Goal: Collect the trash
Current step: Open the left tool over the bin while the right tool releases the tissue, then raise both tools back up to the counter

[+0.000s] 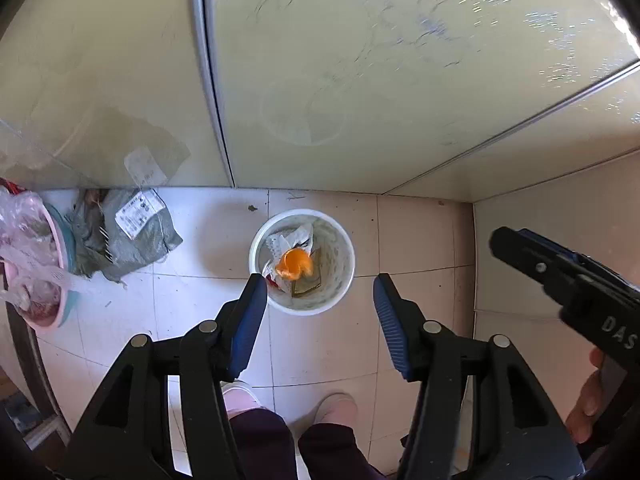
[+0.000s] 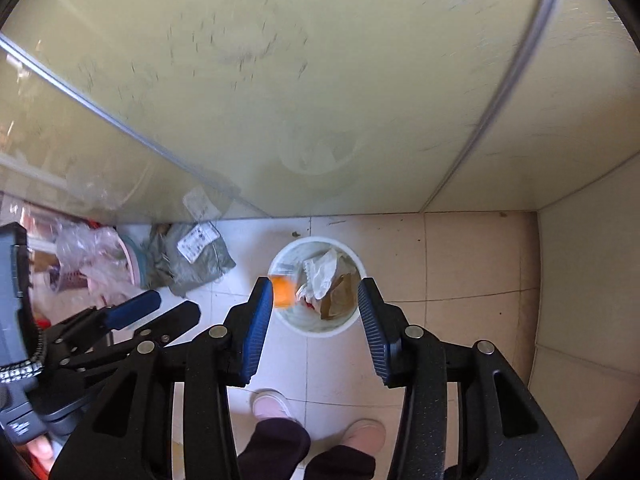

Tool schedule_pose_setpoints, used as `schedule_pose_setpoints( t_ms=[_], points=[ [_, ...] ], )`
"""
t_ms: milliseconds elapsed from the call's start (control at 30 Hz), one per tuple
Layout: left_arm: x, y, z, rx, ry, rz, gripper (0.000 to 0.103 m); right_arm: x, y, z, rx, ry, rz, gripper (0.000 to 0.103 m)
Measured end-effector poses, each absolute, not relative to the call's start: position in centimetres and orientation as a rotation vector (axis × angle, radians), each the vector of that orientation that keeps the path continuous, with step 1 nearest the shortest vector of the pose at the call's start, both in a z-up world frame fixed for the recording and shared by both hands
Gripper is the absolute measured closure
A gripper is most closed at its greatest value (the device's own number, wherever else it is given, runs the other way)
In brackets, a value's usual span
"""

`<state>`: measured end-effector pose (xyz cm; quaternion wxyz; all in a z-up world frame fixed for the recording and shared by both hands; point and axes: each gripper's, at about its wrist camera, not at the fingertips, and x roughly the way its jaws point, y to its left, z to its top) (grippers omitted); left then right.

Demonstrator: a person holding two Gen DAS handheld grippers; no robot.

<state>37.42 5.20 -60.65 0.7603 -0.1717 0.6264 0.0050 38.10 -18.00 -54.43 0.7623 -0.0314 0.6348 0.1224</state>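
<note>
Both grippers are pointing straight down at the floor over a white bin (image 1: 302,262) that sits on the tiles close to the wall. The left gripper (image 1: 320,298) has its jaws spread wide with nothing between them, and the bin shows up right in the gap, just past the tips. Same deal with the right gripper (image 2: 316,302): jaws wide apart, empty, bin (image 2: 318,286) framed between the tips.

Inside the bin there's crumpled white paper (image 2: 322,272), a brownish piece of cardboard or wrapper (image 2: 340,294), and an orange thing (image 1: 295,266) that's blurry in both views. In the left view it looks to be over the middle of the bin, in the right view (image 2: 283,290) it sits right against the tip of the left-hand jaw. Can't tell if it's resting on the pile or in the air.

Off to the left of the jaws, a grey mail bag (image 1: 132,232) with a white label lies on the floor by the wall, and further left a pink basin (image 1: 44,264) stuffed with clear plastic. Below the jaws you can see the person's pink slippers (image 2: 272,404) and dark trousers. The right gripper's body pokes into the left view on the right side, well apart from the bin.
</note>
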Motion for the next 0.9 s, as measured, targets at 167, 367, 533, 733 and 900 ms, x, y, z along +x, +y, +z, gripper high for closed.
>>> schedule_pose_setpoints(
  t_ms=[167, 367, 533, 733, 900],
  points=[
    [37.0, 5.0, -56.4, -0.331, 1.339, 0.01, 0.049, 37.6, -17.4, -50.8, -0.054, 1.347, 0.254, 0.062],
    [36.1, 5.4, -47.9, -0.273, 1.26, 0.011, 0.049, 36.6, -16.4, -44.2, -0.034, 1.286, 0.26, 0.062],
    [34.5, 6.3, -39.3, -0.25, 1.17, 0.005, 0.049, 35.0, -15.5, -36.8, -0.02, 1.208, 0.271, 0.062],
    [32.8, 7.6, -29.2, -0.245, 1.04, -0.003, 0.049, 32.6, -14.2, -27.0, -0.007, 1.072, 0.282, 0.062],
    [31.0, 8.5, -21.3, -0.195, 0.921, -0.023, 0.049, 29.9, -12.7, -19.3, 0.004, 0.931, 0.279, 0.062]
  ],
)
